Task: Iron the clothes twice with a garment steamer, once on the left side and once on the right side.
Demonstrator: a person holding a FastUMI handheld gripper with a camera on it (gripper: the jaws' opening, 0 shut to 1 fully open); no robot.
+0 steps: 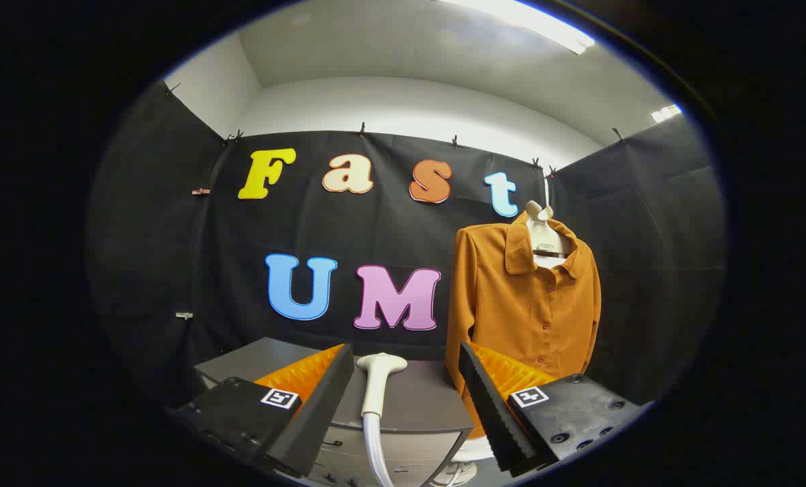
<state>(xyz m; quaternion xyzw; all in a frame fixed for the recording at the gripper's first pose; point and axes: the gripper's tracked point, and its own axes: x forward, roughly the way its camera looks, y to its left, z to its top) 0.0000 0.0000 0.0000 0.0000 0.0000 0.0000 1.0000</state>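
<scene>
An orange button-up shirt (528, 304) hangs on a white hanger (543, 230) against the booth wall, beyond my right finger. The white steamer head (379, 382) stands upright on a grey cabinet top (416, 399), its hose (376, 453) running down toward me. My gripper (406, 358) is open, with its fingers wide apart. The steamer head stands in the gap between them, a little ahead, and neither finger touches it. The right finger covers the shirt's lower hem.
The grey cabinet (268, 362) carries the steamer, with drawer fronts below its top edge. Black cloth walls close the booth on three sides. A bright ceiling light (545, 27) runs overhead.
</scene>
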